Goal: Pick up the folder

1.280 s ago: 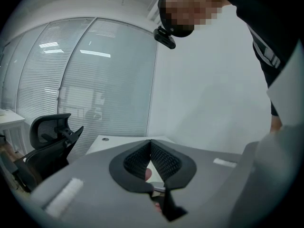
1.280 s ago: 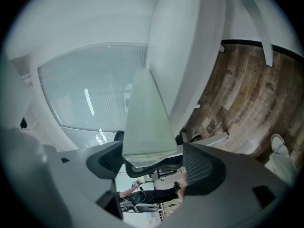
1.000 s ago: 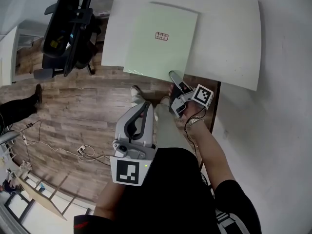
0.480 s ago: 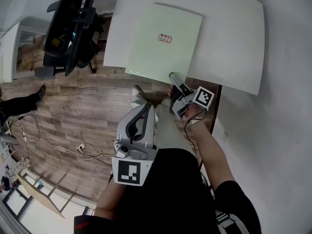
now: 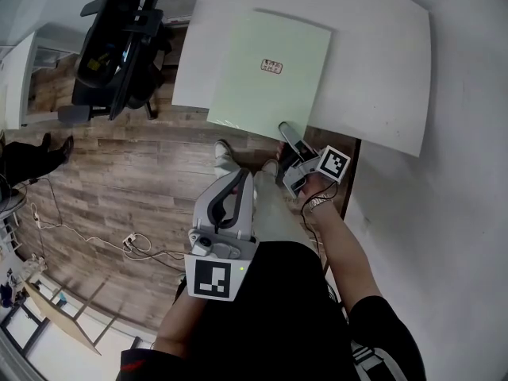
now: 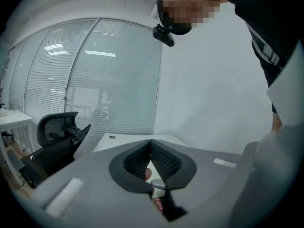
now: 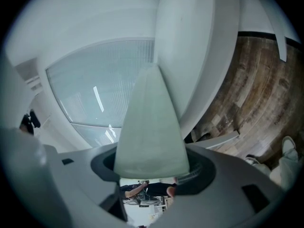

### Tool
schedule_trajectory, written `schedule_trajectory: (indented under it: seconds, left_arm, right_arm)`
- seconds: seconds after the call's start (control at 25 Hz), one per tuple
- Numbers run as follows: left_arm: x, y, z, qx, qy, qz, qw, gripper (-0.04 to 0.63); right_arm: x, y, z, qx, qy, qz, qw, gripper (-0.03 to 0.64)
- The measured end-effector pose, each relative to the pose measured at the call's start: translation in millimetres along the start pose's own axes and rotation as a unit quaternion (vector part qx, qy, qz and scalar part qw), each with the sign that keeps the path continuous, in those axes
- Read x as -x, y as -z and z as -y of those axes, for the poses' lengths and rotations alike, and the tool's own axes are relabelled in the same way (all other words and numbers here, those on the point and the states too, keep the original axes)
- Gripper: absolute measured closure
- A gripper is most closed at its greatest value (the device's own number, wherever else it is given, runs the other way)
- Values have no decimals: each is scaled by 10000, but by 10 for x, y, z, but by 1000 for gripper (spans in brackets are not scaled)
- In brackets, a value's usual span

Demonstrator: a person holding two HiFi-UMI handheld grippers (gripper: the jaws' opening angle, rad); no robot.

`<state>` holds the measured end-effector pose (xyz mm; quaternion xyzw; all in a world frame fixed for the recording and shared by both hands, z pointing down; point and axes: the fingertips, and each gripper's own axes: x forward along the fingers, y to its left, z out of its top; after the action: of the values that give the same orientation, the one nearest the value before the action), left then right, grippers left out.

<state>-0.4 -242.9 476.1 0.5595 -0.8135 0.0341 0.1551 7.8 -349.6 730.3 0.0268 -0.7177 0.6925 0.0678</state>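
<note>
One folder (image 5: 268, 70) corner lies between the right tongs' (image 5: 285, 130) closing jaws.

A white table (image 5: 373, 62) stands on a wood-plank floor (image 5: 119, 181). A pale green folder (image 5: 266, 98) lies flat on the table's left half. Its near edge juts slightly past the table's near edge.

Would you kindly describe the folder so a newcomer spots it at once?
Find the white table beside the wall. On it lies a flat folder, its near edge overhanging the wooden floor. Its pale green tint and small central label set it apart from the table.
</note>
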Motion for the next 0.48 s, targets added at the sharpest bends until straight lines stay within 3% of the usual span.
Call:
schedule_trajectory:
  seconds: [0.48]
  left_arm:
    - [227,-56,-34,39,-80,182,9998,591]
  right_arm:
    - [52,270,-479,-11,-492,-186,9986,328]
